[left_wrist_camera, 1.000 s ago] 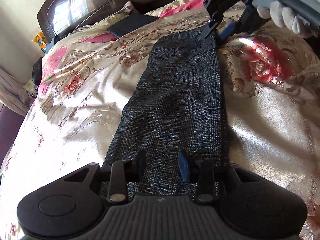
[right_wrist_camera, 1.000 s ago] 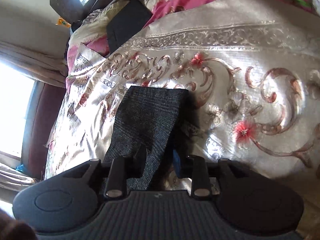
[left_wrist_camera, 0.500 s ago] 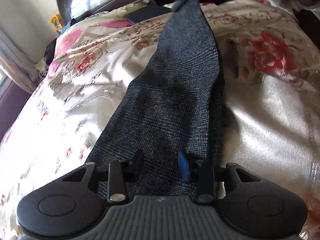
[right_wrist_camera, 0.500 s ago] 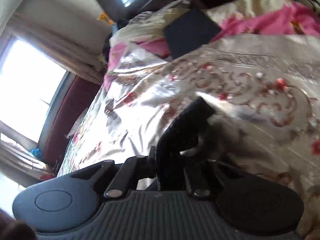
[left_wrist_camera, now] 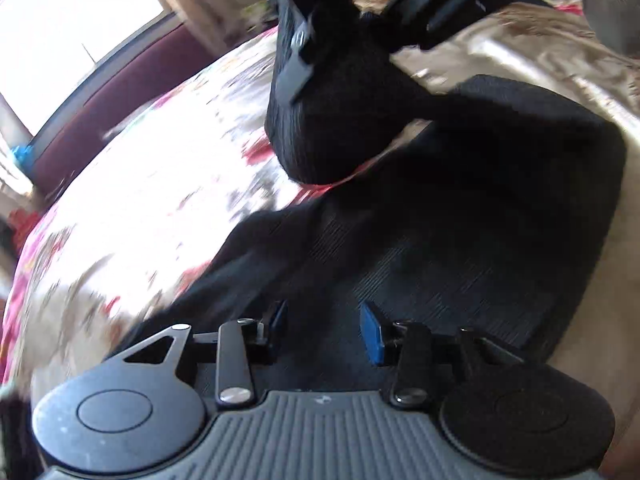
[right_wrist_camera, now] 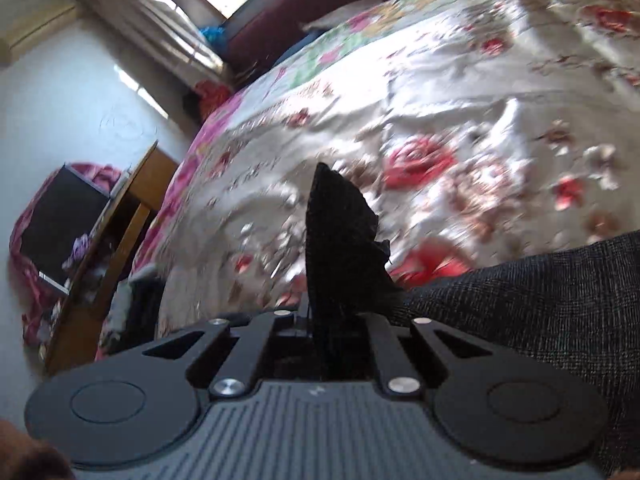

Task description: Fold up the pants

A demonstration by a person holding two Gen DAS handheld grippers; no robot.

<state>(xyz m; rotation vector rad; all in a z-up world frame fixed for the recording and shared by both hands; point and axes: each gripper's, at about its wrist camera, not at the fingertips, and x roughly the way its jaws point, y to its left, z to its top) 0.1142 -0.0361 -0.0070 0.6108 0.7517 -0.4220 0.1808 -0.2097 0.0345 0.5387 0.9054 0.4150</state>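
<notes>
The dark grey checked pants (left_wrist_camera: 460, 240) lie on the floral bedspread (left_wrist_camera: 160, 184), folded back over themselves. My left gripper (left_wrist_camera: 322, 326) is open, its blue-padded fingers just over the near part of the pants, holding nothing. My right gripper (right_wrist_camera: 326, 320) is shut on the pants' leg end (right_wrist_camera: 340, 248), which stands up between its jaws. In the left wrist view the right gripper (left_wrist_camera: 304, 64) hangs above the pants with the leg end draped from it (left_wrist_camera: 332, 128). More of the pants shows at the right in the right wrist view (right_wrist_camera: 540, 300).
The satin bedspread (right_wrist_camera: 460, 100) covers the bed. A dark red bed frame (left_wrist_camera: 120, 92) runs under a bright window (left_wrist_camera: 72, 20). A wooden table (right_wrist_camera: 120, 232) with a dark box (right_wrist_camera: 60, 232) stands beside the bed.
My right gripper has carried the leg end from the far end of the bed over toward my left gripper, folding the pants. Both views have swung toward the window. The left gripper stays open.
</notes>
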